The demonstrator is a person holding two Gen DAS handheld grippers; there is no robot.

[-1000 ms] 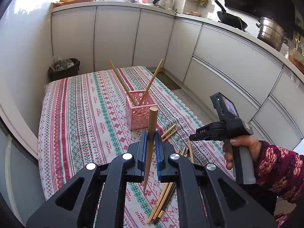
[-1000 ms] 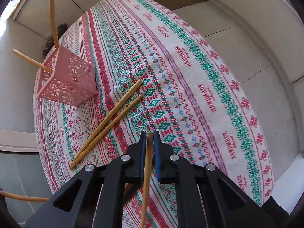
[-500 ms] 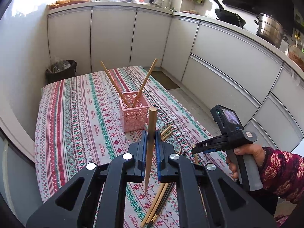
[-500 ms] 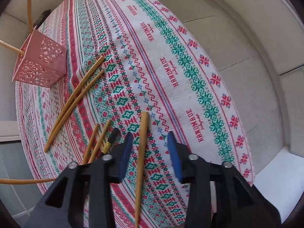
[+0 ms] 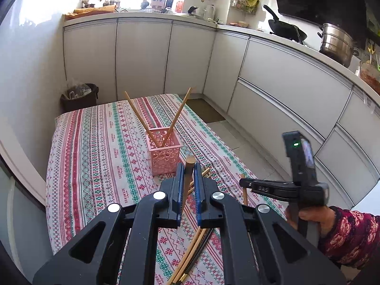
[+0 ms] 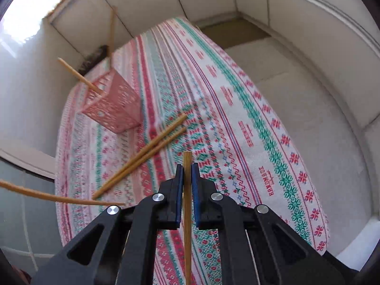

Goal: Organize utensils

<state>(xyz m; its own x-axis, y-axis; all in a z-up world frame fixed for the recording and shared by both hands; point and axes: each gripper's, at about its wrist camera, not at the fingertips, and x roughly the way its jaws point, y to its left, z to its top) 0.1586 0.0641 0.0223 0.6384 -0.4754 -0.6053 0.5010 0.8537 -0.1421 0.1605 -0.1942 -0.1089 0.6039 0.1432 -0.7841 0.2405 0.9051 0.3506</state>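
1. Where its blue pads meet, the left claw (image 5: 187, 178) is clamped on a wooden chopstick (image 5: 188, 175) whose round butt sticks up just past the tips; the lower end runs down between the arms and is cut off from sight.
2. The right claw (image 6: 187, 178) has just been closing, and its pads now pinch a second chopstick (image 6: 187, 213). The square end pokes out above the tips and the shaft runs down out of the bottom of the right wrist view.
3. From the left wrist view, the right claw's own tips are hidden; only its black body and a hand (image 5: 311, 220) in a patterned sleeve show, with a bit of stick beneath it.
4. Just beyond both claws, loose chopsticks (image 6: 142, 152) lie on the striped tablecloth (image 5: 95, 154) covering the table. More loose sticks (image 5: 190, 254), one of them dark, lie half hidden under the left claw's arms, so their count cannot be told.
5. A pink perforated basket (image 5: 165, 152) stands upright farther along the table, two chopsticks (image 5: 140, 116) leaning out of it in a cross. In the right wrist view it is blurred.
6. A thin stick (image 6: 59, 197) crosses the left edge of the right wrist view; where it begins is cut off.
7. Beyond the table are grey cabinets (image 5: 142, 57) and a dark bin (image 5: 79, 97).
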